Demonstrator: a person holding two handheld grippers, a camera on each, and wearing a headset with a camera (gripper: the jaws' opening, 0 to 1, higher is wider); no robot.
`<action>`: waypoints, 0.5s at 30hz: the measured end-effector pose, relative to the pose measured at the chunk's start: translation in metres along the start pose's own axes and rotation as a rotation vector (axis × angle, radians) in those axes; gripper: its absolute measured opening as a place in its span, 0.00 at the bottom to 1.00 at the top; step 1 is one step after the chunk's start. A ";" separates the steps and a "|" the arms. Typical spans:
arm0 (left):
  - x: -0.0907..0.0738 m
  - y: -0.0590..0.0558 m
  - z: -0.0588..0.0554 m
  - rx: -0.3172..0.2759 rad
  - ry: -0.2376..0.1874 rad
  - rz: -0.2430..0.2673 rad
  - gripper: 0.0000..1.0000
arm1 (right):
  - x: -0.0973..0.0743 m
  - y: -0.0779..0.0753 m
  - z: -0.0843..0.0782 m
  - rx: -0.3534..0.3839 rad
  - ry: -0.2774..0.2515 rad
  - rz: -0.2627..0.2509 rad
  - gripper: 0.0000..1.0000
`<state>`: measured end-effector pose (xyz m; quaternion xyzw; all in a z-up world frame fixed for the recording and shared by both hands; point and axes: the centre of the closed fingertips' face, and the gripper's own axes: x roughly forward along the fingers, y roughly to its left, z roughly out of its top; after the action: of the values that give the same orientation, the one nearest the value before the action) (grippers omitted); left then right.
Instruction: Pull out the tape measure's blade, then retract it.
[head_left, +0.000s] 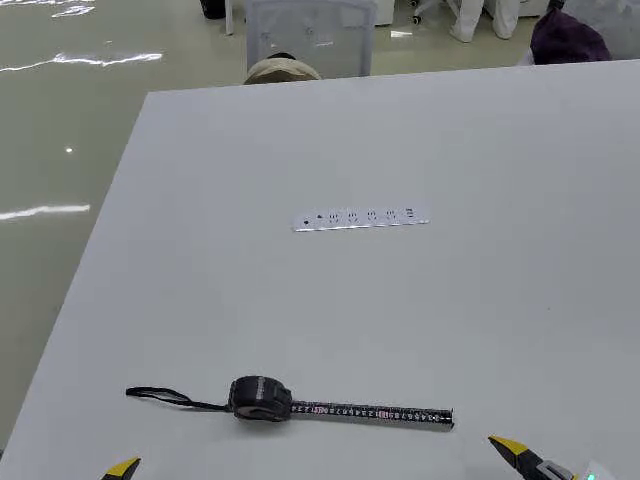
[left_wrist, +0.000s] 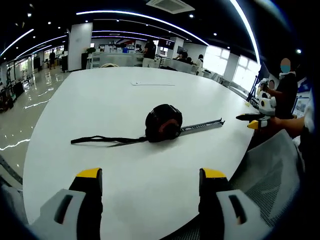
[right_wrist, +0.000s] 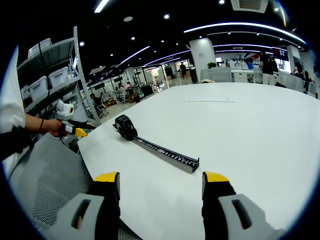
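Both sides: jaws spread wide, nothing between them.
Head view: tape measure lies on the white table at lower centre, blade drawn out to the right; yellow tips of left gripper and right gripper sit at the bottom corners, apart from it.
Left gripper view: case at centre, strap trailing left.
Right gripper view: blade end just above the gap, untouched.

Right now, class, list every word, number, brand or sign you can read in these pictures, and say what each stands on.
No text is clear enough to quote.
Tape measure blade: printed scale marks and numerals, too small to read.
Tape measure case: no readable label.
Power strip: marks by the sockets, too blurred to read.
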<state>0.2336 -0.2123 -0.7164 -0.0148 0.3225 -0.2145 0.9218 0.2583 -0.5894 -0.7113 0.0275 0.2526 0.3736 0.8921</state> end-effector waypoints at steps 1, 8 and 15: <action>-0.001 0.001 0.000 -0.004 -0.001 0.003 0.78 | 0.000 0.000 -0.001 -0.001 0.002 0.000 0.67; -0.001 0.003 -0.004 -0.008 0.001 0.006 0.77 | 0.000 0.003 -0.001 0.002 0.002 0.001 0.67; -0.001 0.004 -0.002 -0.008 -0.004 0.007 0.77 | 0.000 0.003 0.000 0.003 -0.002 0.002 0.67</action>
<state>0.2337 -0.2079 -0.7179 -0.0181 0.3217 -0.2100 0.9231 0.2562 -0.5871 -0.7108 0.0292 0.2521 0.3741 0.8920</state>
